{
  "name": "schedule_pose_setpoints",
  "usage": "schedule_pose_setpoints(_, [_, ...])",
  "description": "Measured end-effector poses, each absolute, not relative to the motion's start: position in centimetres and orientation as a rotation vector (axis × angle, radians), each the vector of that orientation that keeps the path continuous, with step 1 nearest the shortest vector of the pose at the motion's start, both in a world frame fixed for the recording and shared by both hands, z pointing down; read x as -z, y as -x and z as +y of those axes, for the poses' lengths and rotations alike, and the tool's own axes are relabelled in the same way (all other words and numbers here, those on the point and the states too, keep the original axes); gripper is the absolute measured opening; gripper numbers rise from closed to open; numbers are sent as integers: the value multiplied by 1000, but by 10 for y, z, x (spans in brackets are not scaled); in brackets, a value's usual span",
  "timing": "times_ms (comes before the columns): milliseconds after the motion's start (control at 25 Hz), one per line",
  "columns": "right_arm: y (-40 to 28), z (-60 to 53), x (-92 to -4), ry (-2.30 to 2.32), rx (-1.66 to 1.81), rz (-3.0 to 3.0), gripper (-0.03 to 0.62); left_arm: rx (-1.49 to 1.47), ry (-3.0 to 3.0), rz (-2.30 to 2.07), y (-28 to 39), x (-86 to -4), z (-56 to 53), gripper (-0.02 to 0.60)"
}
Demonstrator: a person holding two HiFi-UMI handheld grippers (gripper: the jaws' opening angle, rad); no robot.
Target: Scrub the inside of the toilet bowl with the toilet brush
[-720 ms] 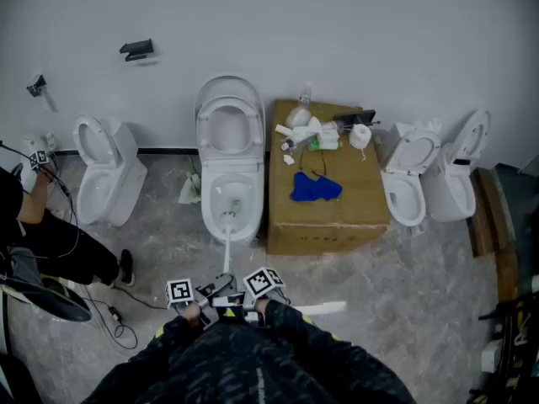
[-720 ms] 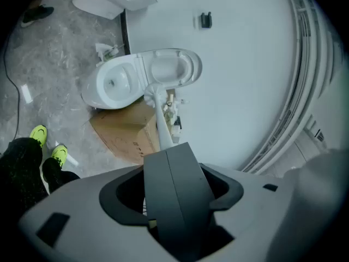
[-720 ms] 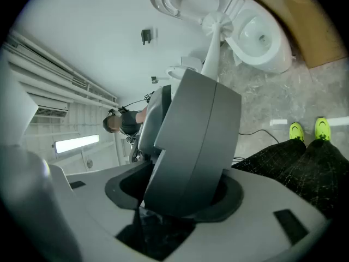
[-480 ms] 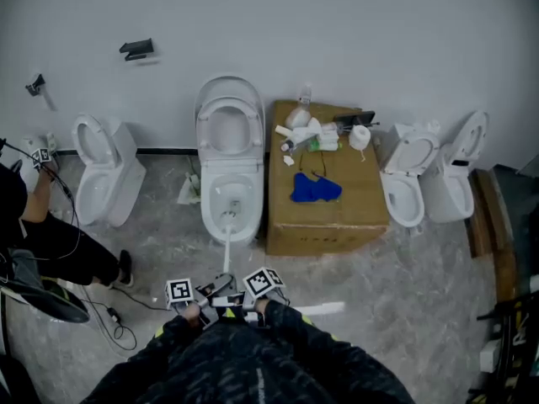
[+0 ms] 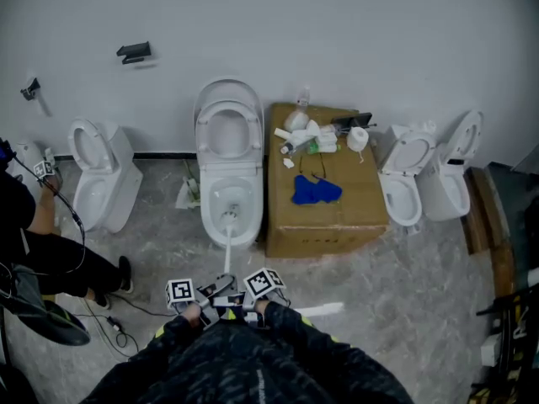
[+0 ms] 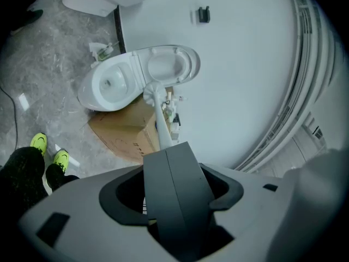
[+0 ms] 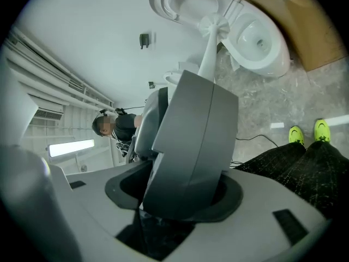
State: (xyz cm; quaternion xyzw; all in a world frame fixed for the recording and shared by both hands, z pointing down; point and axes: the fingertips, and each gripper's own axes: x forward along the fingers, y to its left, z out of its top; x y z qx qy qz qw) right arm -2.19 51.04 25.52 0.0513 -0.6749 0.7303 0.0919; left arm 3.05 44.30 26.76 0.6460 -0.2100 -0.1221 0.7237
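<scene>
Resting inside the open toilet bowl [image 5: 208,199] is the toilet brush [image 5: 226,241] head.

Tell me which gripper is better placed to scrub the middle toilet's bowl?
Right, narrowly. Both the right gripper and left gripper are shut on the white plastic toilet brush, but the right one sits slightly nearer the white ceramic toilet bowl.

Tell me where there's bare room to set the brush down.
Room for the white toilet brush: the front half of the brown cardboard box, below the blue cloth, is bare. So is the grey floor right of that box, before the right-hand white toilets. Its back edge is crowded with white bottles and rolls.
</scene>
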Motion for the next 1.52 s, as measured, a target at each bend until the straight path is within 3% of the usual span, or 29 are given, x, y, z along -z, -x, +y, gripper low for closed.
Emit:
schedule_pose_setpoints(880, [46,464,-255,-156,-2031,-2046,215,308,-1516,-338,-1,-259,403,284])
schedule_pose_setpoints(1520, [23,342,-268,-55,-2053,-1968,209,300,-1456,-316,-27,-271,279,298])
